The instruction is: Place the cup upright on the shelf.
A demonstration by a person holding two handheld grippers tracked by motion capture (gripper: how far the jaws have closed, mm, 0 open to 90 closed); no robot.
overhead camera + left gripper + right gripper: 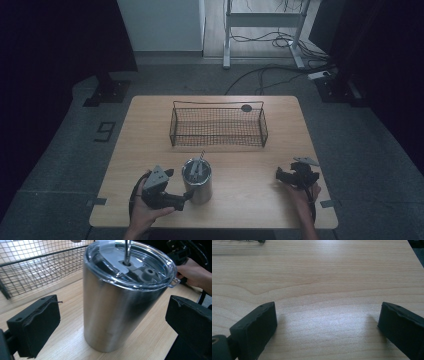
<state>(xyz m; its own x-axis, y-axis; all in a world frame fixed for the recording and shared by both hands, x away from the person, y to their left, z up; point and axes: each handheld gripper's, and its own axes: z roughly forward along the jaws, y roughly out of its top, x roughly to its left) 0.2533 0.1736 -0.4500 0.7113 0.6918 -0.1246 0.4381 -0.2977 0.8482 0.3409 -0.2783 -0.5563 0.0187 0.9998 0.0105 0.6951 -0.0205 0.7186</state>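
A steel tumbler (198, 181) with a clear lid and a straw stands upright near the table's front edge. In the left gripper view the tumbler (117, 305) rises between my two black jaws, which stand wide apart with a gap on each side. My left gripper (186, 196) is open just left of the tumbler, its jaws reaching around the base. My right gripper (278, 175) rests open at the front right, well clear of the tumbler. In the right gripper view its jaws (327, 325) span bare wood.
A black wire basket (218, 126) stands empty at the middle back of the wooden table (150, 130). A small dark round thing (246, 108) lies behind the basket. The basket mesh (32, 267) is close behind the tumbler in the left gripper view.
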